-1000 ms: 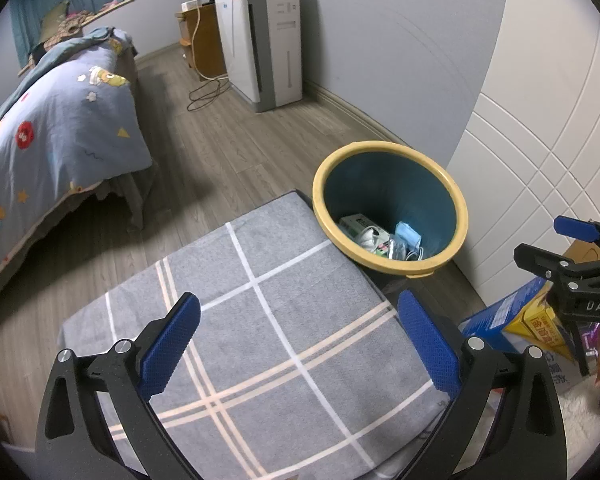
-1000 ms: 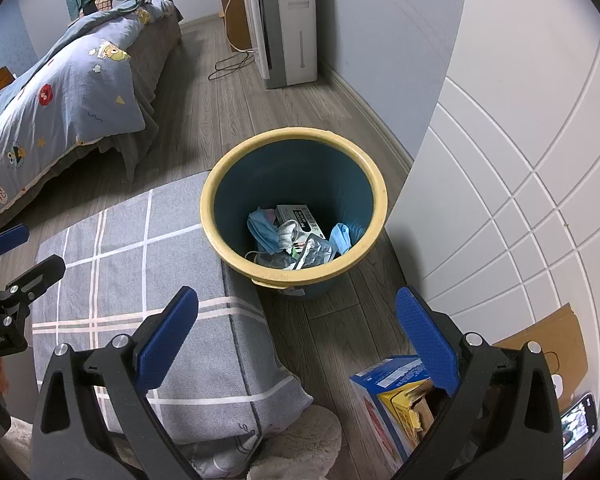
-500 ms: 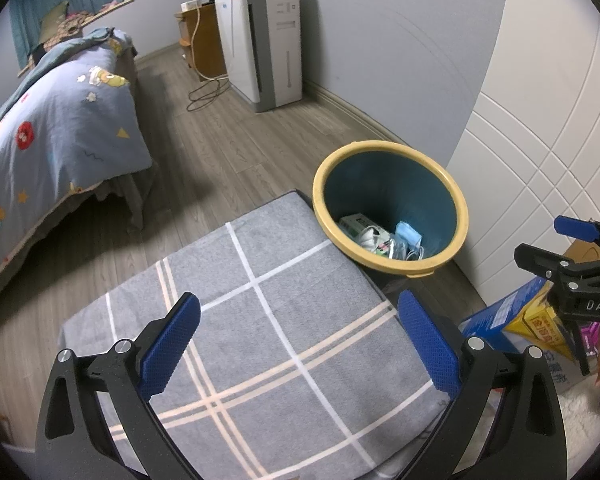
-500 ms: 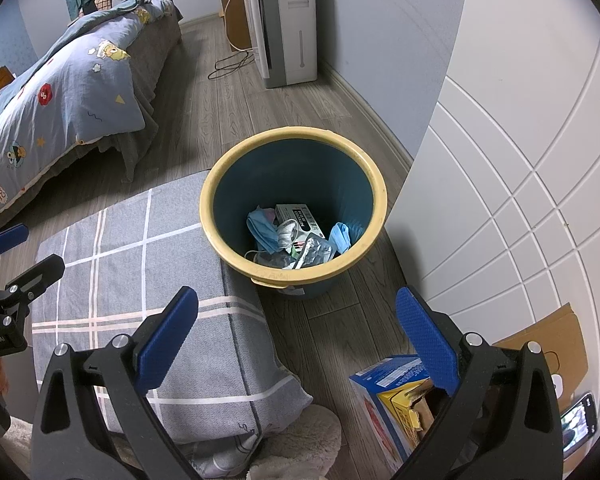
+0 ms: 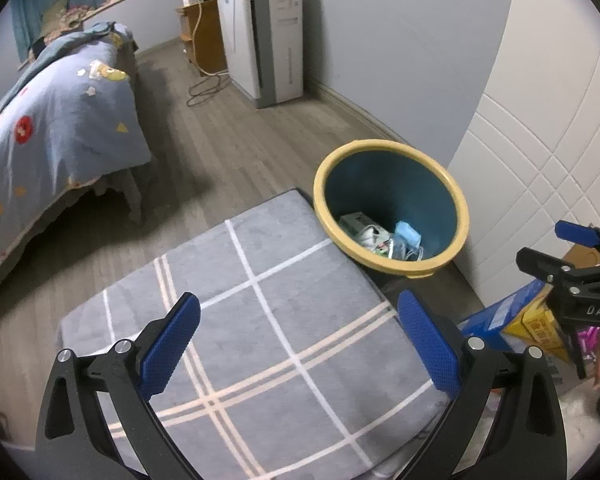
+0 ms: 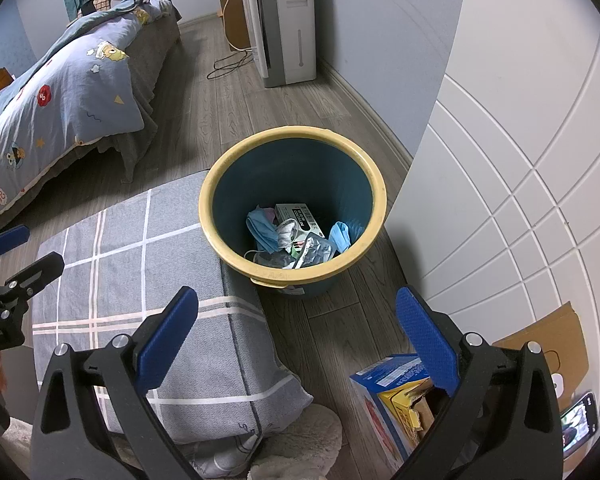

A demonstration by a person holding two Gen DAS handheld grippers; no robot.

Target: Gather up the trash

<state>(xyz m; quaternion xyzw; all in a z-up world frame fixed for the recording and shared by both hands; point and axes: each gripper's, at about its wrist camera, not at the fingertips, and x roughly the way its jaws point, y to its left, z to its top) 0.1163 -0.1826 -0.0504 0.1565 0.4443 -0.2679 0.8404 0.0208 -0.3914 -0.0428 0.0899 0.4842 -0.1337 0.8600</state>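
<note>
You held both tools above the floor with nothing in either. Your left hand-held gripper (image 5: 298, 344) was spread wide, its blue pads (image 5: 170, 344) hanging over a grey checked cushion (image 5: 260, 304). Your right hand-held gripper (image 6: 296, 340) was spread just as wide, empty, over the bare strip of wooden floor (image 6: 340, 320) between that cushion and a blue and yellow carton (image 6: 396, 392) standing at the lower right.

The trash bin (image 6: 292, 276), dark blue with a yellow rim, stood on the floor right at the cushion's far corner and close to the white panelled wall (image 6: 520, 160). The trash (image 6: 292, 236) already lay at its bottom: crumpled blue pieces, a small printed box, some white and clear wrappers. From your left view the same bin (image 5: 392, 268) sat to the right of the cushion, with your other tool visible at the far right edge.

A bed (image 6: 60, 92) with a patterned blue cover stood well apart on the left, and a white appliance (image 6: 288, 20) stood against the far wall.
</note>
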